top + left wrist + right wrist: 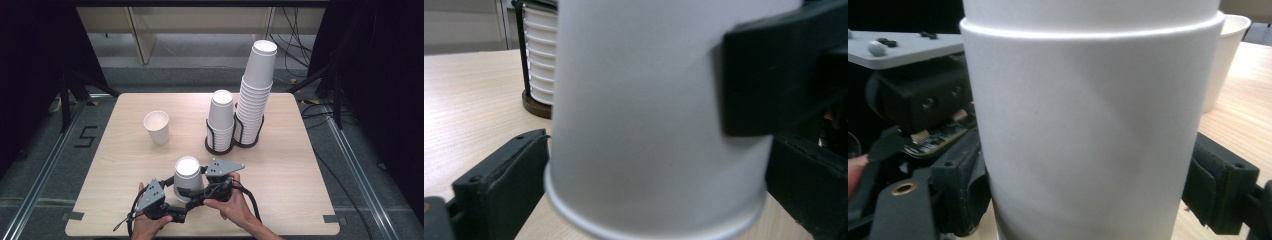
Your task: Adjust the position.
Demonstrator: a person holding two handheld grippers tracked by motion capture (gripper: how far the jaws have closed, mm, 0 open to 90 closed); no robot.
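Note:
Two nested white paper cups (187, 167) stand upright near the table's front edge, the inner one rising above the outer one's rim (1088, 27). My left gripper (184, 204) comes in from the left and is shut on the outer cup (654, 125) low, near its base. My right gripper (199, 184) comes from the right and is shut on the same cup (1088, 140) a little higher. One of its black fingers (774, 75) presses the cup's side in the left gripper view. I cannot tell whether the cup's base touches the table.
A single upright paper cup (157, 127) stands left of centre. Behind the held cups, a black two-slot holder (219, 145) carries a short inverted cup stack (221, 117) and a tall, leaning one (255, 95). The wooden table (280, 165) ends just in front of the hands.

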